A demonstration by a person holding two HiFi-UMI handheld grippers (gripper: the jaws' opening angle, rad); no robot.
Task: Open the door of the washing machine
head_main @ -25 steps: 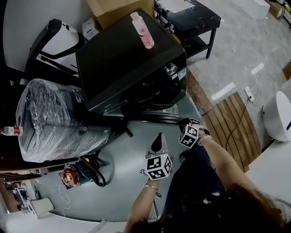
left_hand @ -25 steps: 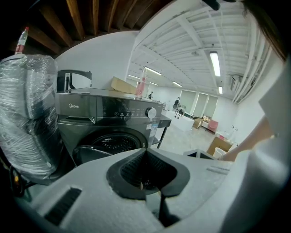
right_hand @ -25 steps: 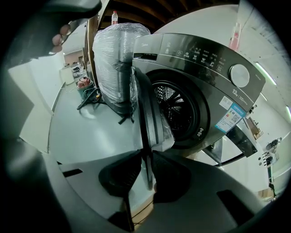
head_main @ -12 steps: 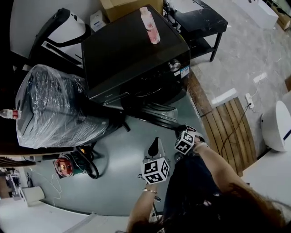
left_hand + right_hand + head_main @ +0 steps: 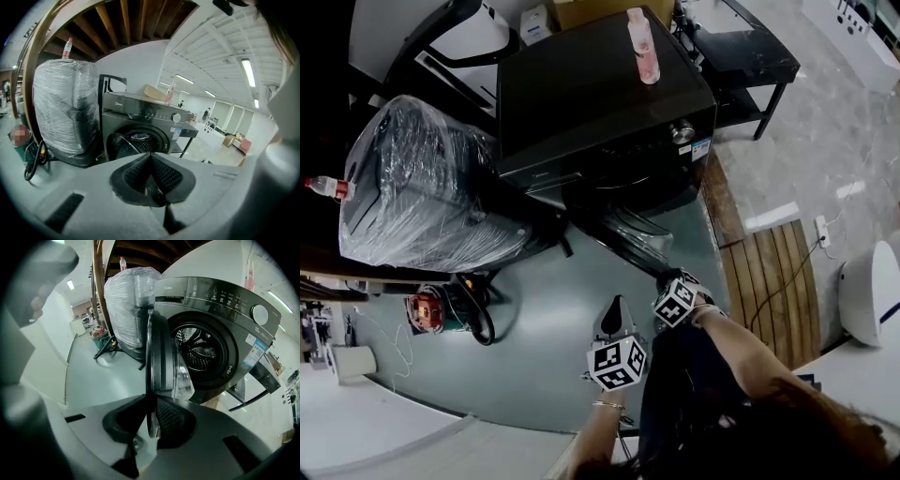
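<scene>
- Black washing machine (image 5: 600, 94) stands at 12 o'clock in the head view. Its round door (image 5: 623, 234) now swings further out from the machine's front than 1 second ago, reaching toward 5 o'clock.
- Right gripper (image 5: 151, 417) is clenched on the door's free rim. Its jaws have just tightened a little, with that rim between the pads.
- That wider swing suggests the task is nearly done: the drum opening (image 5: 204, 350) lies bare in the right gripper view.
- Left gripper (image 5: 150, 161) is closed on nothing. It sits at 7 o'clock of the right gripper and well apart from the door, which lies at its 12 o'clock.
</scene>
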